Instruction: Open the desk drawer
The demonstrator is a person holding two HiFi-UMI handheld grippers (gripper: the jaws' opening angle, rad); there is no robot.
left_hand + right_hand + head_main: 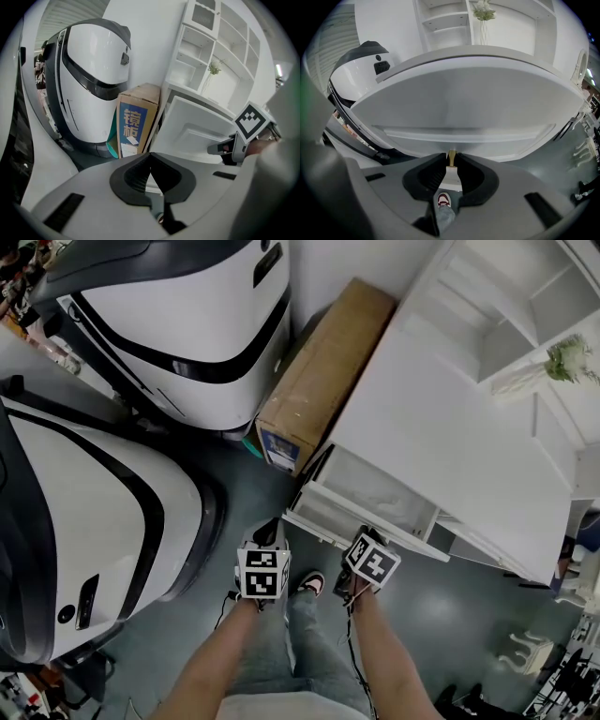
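- My right claw is clamping the small brass knob on the drawer, which is standing partly out of the desk.
- The drawer front is running crosswise ahead of me, so any further pull is coming straight back toward my feet.
- My left claw is hanging closed and empty near the drawer's left corner.

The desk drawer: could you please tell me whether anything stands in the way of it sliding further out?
Nothing solid, it seems. The right gripper grips the knob on the drawer front; ahead lies bare floor. Only the person's shoe and the shut left gripper, near one front corner, are close. The cardboard box stands aside.
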